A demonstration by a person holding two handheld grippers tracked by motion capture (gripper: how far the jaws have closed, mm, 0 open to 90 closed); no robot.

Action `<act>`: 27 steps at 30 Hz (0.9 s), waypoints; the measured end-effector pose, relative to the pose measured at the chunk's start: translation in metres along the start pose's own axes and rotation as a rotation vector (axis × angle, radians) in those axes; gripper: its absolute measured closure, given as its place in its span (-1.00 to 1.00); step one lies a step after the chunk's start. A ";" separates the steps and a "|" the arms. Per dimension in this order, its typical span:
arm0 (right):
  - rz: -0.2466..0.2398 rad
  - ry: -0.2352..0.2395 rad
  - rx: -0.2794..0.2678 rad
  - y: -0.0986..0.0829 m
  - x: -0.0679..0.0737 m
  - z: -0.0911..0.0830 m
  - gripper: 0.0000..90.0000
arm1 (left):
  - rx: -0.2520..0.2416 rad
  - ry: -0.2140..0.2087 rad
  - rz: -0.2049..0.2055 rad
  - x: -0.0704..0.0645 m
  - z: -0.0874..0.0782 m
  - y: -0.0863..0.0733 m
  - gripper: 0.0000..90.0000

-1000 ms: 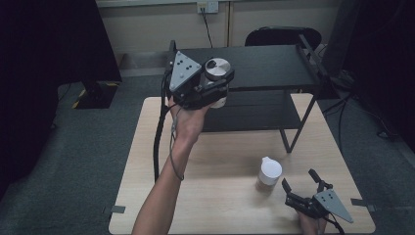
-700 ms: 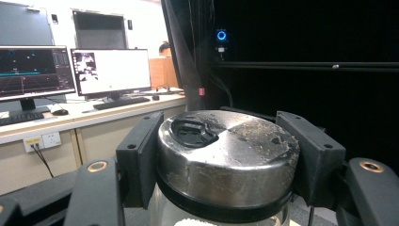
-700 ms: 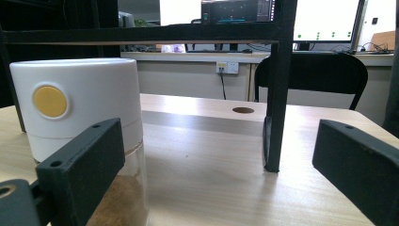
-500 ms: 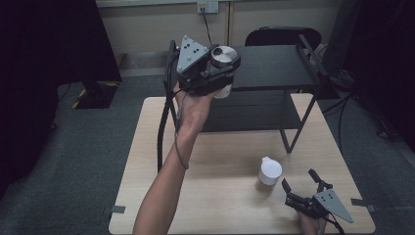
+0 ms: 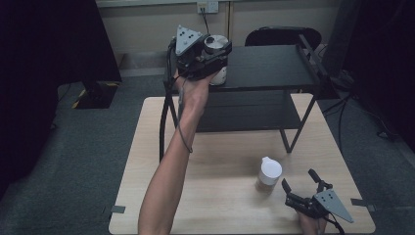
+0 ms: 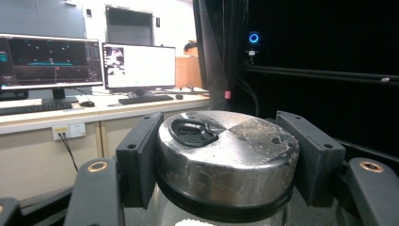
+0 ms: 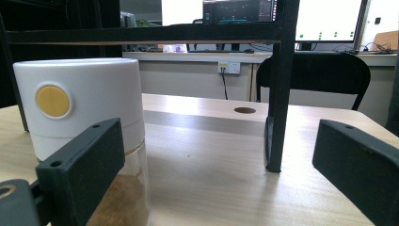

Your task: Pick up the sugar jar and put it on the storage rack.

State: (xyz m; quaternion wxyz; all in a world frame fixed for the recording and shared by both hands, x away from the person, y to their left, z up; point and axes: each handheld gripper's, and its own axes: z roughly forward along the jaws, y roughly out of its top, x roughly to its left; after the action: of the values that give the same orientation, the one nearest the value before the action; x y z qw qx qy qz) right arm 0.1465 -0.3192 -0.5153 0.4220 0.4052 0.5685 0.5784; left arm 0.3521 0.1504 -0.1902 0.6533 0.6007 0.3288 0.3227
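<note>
A light wooden table [image 5: 235, 171] stood on grey carpet [image 5: 93, 161], bearing a black shelf rack [image 5: 274, 68]; behind, a black chair [image 5: 284, 36], beige wall, possibly dark curtains.

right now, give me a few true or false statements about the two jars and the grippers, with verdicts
1. The left gripper is shut on the metal-lidded jar. True.
2. That jar lies on the wooden table. False: it is held up at the level of the black shelf's top.
3. The right gripper is clamped on the white-capped jar. False: it is open, and the jar stands on the table beside it, ungripped.
4. The white-capped jar holds brown powder. True: the right gripper view shows it through the glass.
5. The white cap carries a yellow round dot. True.
</note>
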 end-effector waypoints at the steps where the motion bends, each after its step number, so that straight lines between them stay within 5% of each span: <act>1: 0.000 0.000 0.000 0.000 0.000 0.000 -0.97 | 0.002 -0.005 -0.005 0.001 0.001 -0.001 -0.22; 15: 0.000 0.000 0.000 0.000 0.000 0.000 -0.97 | 0.009 0.005 -0.020 0.001 0.003 -0.006 -0.24; 18: 0.000 0.000 0.000 0.000 0.000 0.000 -0.97 | 0.010 0.034 0.007 -0.008 0.003 -0.006 -0.68; 20: 0.000 -0.001 0.000 0.000 0.000 0.000 -0.97 | -0.013 0.029 -0.023 -0.008 0.000 -0.008 -0.86; 27: 0.000 -0.002 0.001 0.000 0.000 0.000 -0.97 | -0.013 0.021 0.021 -0.014 -0.012 -0.008 -1.00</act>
State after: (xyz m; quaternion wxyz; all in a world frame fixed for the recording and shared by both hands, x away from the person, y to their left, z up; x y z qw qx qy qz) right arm 0.1463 -0.3189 -0.5151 0.4224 0.4058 0.5685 0.5776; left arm 0.3348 0.1456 -0.1986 0.6502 0.5967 0.3271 0.3379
